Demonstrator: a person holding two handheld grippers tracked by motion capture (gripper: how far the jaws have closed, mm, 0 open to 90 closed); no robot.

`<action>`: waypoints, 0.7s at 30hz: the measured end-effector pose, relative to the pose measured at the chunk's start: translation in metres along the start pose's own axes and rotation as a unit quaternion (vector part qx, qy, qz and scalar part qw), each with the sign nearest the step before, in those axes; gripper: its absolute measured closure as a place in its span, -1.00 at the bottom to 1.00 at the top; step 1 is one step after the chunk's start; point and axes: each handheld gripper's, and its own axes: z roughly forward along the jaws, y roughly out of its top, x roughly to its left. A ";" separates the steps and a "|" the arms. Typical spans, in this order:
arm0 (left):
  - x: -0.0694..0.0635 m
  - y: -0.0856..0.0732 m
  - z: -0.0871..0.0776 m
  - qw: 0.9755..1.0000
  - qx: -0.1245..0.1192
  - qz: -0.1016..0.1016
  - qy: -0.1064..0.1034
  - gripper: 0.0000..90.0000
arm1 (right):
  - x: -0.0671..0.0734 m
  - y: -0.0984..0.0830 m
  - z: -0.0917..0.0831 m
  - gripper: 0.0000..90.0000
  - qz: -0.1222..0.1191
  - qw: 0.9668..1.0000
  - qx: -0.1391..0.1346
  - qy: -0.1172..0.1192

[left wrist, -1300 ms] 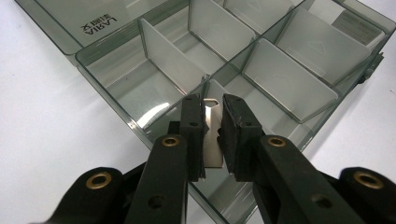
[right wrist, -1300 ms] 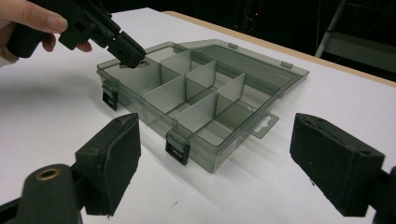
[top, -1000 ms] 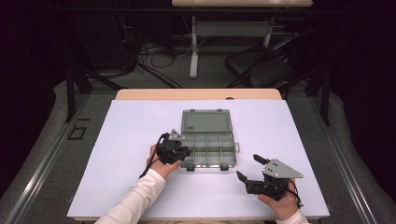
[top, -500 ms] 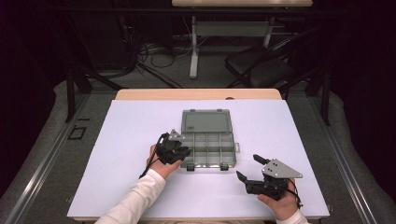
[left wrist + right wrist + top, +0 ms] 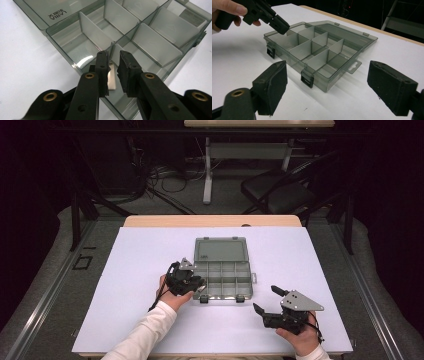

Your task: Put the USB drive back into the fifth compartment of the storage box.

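Glossy clear smoky plastic organizer box (image 5: 222,270), matt white tabletop (image 5: 130,285)

divider (image 5: 112,79) – partly behind left gripper (image 5: 113,65)

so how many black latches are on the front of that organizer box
2. On the organizer box front wall, one black latch sits by the left gripper, the other black latch near the wall's middle. Others may be hidden.
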 end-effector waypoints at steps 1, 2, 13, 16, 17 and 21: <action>0.000 0.000 0.000 1.000 -0.001 -0.001 -0.001 0.69 | 0.000 0.000 0.000 -0.64 0.000 1.000 0.000 0.000; 0.000 0.000 -0.001 1.000 -0.004 -0.002 0.001 0.67 | 0.000 0.000 0.000 -0.64 0.000 1.000 0.000 0.000; -0.001 0.000 -0.006 1.000 -0.019 -0.012 -0.006 0.45 | 0.000 0.000 0.000 -0.64 0.000 1.000 0.001 0.000; 0.000 -0.001 -0.007 1.000 -0.025 -0.015 -0.010 0.36 | 0.000 0.000 0.000 -0.64 0.000 1.000 0.000 0.000; -0.001 -0.001 -0.008 0.999 -0.027 -0.018 -0.012 0.33 | 0.000 0.000 0.000 -0.64 0.000 1.000 0.000 0.000; -0.001 -0.001 -0.011 0.999 -0.039 -0.017 -0.017 0.17 | 0.000 0.000 0.001 -0.64 0.000 1.000 0.000 0.000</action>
